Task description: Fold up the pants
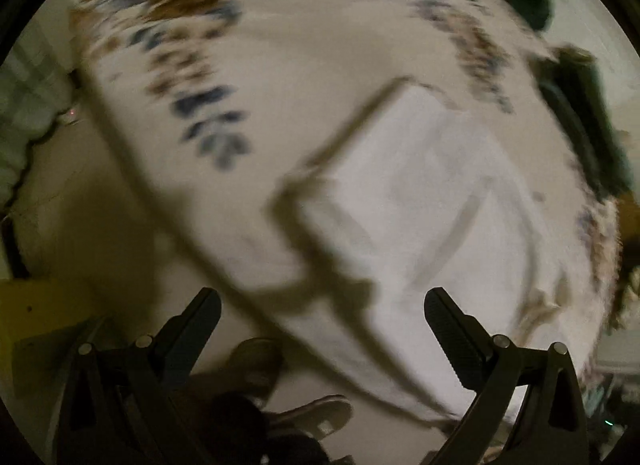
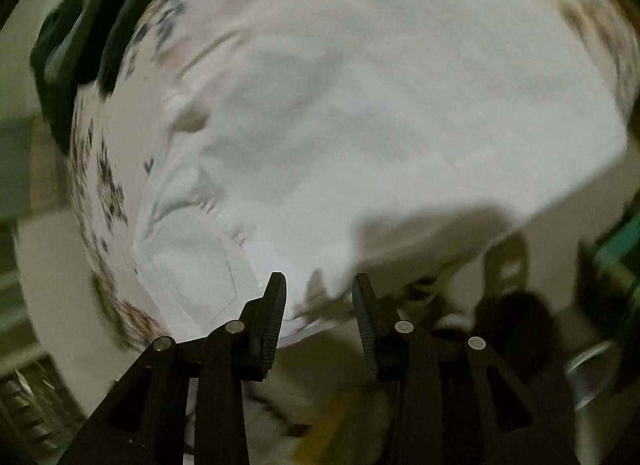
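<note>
White pants (image 1: 420, 201) lie spread on a bed covered by a cream sheet with a blue and brown leaf print (image 1: 192, 65). Both views are motion-blurred. In the left wrist view the leg end points up-left and the pants hang over the bed's near edge. My left gripper (image 1: 322, 301) is open and empty, above the bed's edge. In the right wrist view the pants (image 2: 380, 105) fill the frame, with a back pocket (image 2: 192, 269) at lower left. My right gripper (image 2: 319, 285) is open and empty, just above the pants' near edge.
Dark green cloth (image 1: 580, 117) lies at the bed's far right; it also shows in the right wrist view (image 2: 80, 25). Sandalled feet (image 1: 280, 385) stand on the pale floor below the bed edge. A metal pot (image 2: 596, 369) sits at lower right.
</note>
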The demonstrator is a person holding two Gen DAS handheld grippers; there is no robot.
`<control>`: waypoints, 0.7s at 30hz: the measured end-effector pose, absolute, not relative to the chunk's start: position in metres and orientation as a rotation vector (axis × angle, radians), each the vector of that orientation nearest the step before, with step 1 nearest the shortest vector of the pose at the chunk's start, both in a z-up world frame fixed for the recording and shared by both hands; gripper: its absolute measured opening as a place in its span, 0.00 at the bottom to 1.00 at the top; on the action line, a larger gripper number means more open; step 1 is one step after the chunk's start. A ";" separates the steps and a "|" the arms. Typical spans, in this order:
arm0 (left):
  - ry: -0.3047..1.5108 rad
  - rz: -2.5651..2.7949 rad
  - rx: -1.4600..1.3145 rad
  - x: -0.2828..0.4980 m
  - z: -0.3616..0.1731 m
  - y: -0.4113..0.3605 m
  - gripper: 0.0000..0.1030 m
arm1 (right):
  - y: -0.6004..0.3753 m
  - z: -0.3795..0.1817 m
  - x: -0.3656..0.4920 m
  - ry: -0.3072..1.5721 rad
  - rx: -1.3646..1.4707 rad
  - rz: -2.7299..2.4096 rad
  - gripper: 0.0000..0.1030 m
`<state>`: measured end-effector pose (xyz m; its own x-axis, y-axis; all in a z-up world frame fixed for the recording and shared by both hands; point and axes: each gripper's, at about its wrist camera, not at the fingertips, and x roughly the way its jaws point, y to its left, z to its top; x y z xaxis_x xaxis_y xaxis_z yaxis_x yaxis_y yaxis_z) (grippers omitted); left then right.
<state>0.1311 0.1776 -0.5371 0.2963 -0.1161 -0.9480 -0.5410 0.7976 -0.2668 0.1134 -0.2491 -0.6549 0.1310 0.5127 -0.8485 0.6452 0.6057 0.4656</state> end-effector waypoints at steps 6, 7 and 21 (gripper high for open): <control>1.243 0.095 -0.479 0.166 -0.514 0.107 1.00 | -0.245 -0.692 0.110 1.557 1.018 -0.256 0.09; 1.256 0.056 -0.477 0.172 -0.515 0.096 1.00 | -0.236 -0.696 0.113 1.575 0.998 -0.252 0.09; 1.292 -0.450 -0.134 0.264 -0.566 -0.051 0.29 | -0.315 -0.615 0.161 1.430 0.625 -0.208 0.62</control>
